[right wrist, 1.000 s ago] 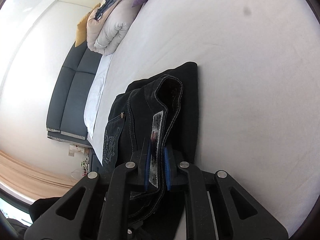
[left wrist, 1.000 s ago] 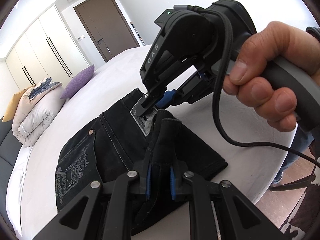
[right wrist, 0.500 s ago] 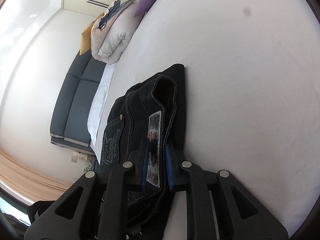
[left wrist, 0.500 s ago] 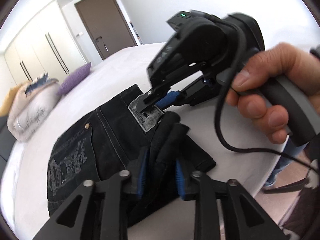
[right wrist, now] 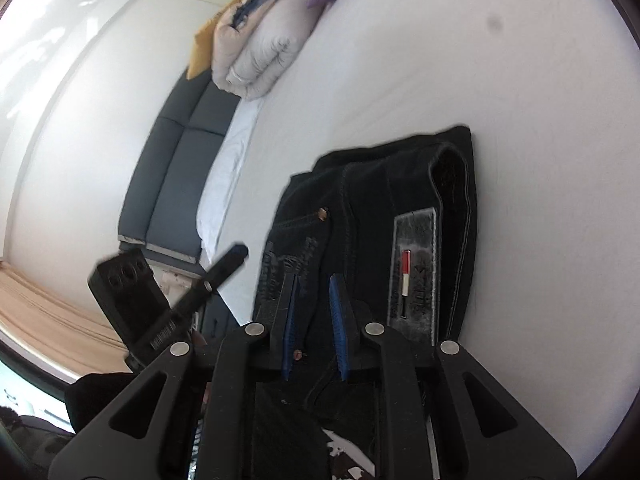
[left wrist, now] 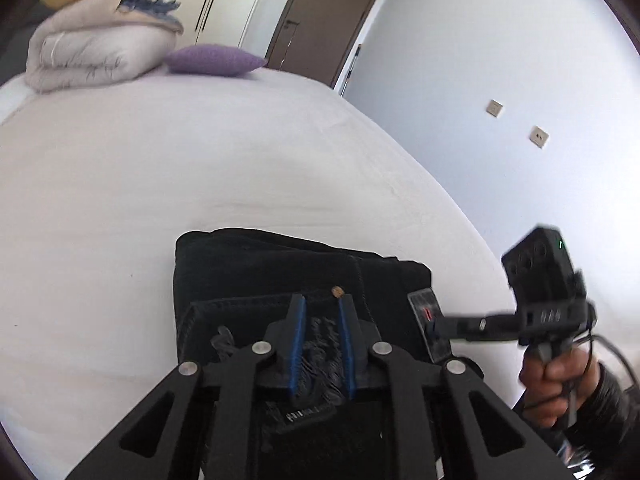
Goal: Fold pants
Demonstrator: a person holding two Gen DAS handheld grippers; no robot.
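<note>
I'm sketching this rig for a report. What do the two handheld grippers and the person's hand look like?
Each gripper is matte black: the left gripper and right gripper have angular linkage arms with silver pivot bolts and blue ribbed finger pads. From the side, the right unit shows a boxy black head with a small green light and a black cable. The person's right hand is bare, with a dark sleeve.

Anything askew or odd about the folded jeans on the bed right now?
Nothing is damaged. The black jeans lie as a compact folded stack on the white bed, but the waistband bulges up in an open loop at the far end instead of lying flat. Both the left gripper and right gripper are open, off the cloth.
</note>
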